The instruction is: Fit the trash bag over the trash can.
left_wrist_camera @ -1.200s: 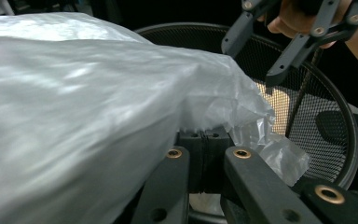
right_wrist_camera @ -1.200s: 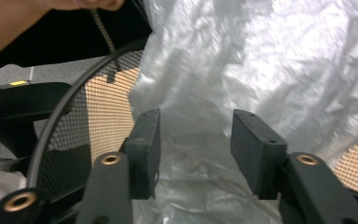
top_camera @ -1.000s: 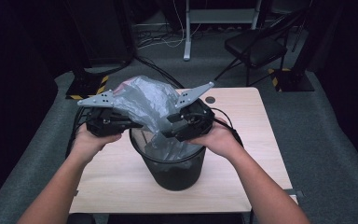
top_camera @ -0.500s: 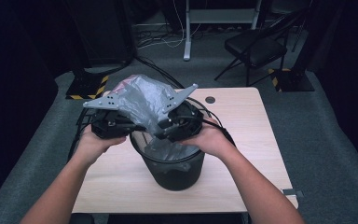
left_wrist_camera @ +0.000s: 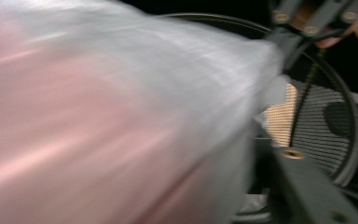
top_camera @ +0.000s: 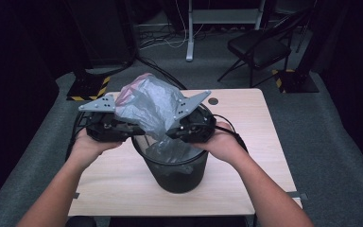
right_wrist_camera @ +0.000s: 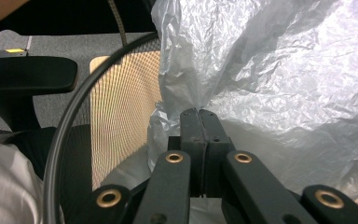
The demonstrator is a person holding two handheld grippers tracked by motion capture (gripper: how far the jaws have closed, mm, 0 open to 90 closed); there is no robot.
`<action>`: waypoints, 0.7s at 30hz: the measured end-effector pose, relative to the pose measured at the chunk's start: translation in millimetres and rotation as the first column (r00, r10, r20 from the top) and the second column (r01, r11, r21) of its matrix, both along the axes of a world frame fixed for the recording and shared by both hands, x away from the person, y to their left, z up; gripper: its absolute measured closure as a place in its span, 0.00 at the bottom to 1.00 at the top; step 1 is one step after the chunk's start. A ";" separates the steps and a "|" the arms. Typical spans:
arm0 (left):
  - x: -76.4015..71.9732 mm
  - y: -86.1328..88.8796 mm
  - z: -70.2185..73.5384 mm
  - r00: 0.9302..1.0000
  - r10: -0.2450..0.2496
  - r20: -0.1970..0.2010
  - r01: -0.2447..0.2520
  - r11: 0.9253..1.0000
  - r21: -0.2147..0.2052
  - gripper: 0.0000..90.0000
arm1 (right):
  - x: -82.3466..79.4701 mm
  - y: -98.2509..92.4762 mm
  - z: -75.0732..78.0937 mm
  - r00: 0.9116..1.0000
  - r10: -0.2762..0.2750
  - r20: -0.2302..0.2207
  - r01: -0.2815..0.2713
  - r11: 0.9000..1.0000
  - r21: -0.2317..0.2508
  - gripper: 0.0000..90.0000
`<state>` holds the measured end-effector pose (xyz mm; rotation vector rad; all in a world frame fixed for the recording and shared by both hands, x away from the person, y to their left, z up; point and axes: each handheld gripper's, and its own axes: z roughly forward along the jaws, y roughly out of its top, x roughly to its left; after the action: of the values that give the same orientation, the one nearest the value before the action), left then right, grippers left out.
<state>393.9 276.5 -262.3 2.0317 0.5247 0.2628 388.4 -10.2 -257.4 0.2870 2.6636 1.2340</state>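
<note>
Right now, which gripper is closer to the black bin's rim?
Right. The right gripper sits over the bin rim's far edge, pinching the plastic bag. The left gripper is just outside the rim's left side, against the bag.

Crinkled translucent grey bag [top_camera: 147, 106] – bunched, raised above black mesh bin [top_camera: 176, 175], lower part inside it
</note>
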 end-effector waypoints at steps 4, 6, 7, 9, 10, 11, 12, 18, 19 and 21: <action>4.8 13.5 -0.6 0.997 0.081 -0.005 -0.081 0.997 -0.001 0.48 | -4.7 -15.1 -4.4 1.000 -0.014 -0.001 0.014 1.000 0.000 1.00; 6.3 17.8 -0.5 0.994 0.108 -0.008 -0.108 0.994 -0.004 0.45 | -8.0 -21.5 -6.2 1.000 -0.024 -0.001 0.024 1.000 0.005 1.00; 6.8 20.8 -0.2 0.993 0.114 -0.013 -0.114 0.993 -0.014 0.43 | -9.2 -23.7 -6.7 1.000 -0.026 -0.001 0.026 1.000 0.006 1.00; 6.1 24.8 0.6 0.993 0.115 -0.020 -0.116 0.993 -0.020 0.42 | -12.0 -28.9 -8.2 0.999 -0.033 0.005 0.033 0.999 0.011 1.00; 4.8 26.3 1.4 0.993 0.116 -0.021 -0.116 0.993 -0.022 0.41 | -13.1 -31.9 -8.9 0.999 -0.038 0.009 0.038 0.999 0.014 0.99; 3.3 27.9 2.6 0.994 0.111 -0.022 -0.112 0.993 -0.028 0.41 | -13.1 -31.9 -8.9 0.999 -0.038 0.009 0.038 0.999 0.014 0.99; 2.1 29.9 4.6 0.994 0.106 -0.024 -0.107 0.994 -0.033 0.41 | -13.2 -32.8 -9.3 0.999 -0.041 0.006 0.041 0.999 0.019 1.00; -3.0 40.2 25.1 0.992 0.125 -0.005 -0.125 0.990 -0.066 0.40 | -14.3 -30.4 -12.8 0.999 -0.032 0.007 0.032 0.999 0.020 1.00; -3.7 41.4 28.9 0.992 0.129 -0.002 -0.129 0.989 -0.068 0.40 | -14.4 -29.7 -13.4 1.000 -0.031 0.006 0.031 0.999 0.019 0.99; -4.4 43.2 36.3 0.990 0.138 0.001 -0.138 0.987 -0.078 0.39 | -14.6 -28.4 -14.2 0.999 -0.031 0.008 0.031 0.999 0.018 1.00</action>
<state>389.5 319.7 -226.0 1.9214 0.6631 0.3272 373.8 -38.6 -271.7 0.3244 2.6324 1.2472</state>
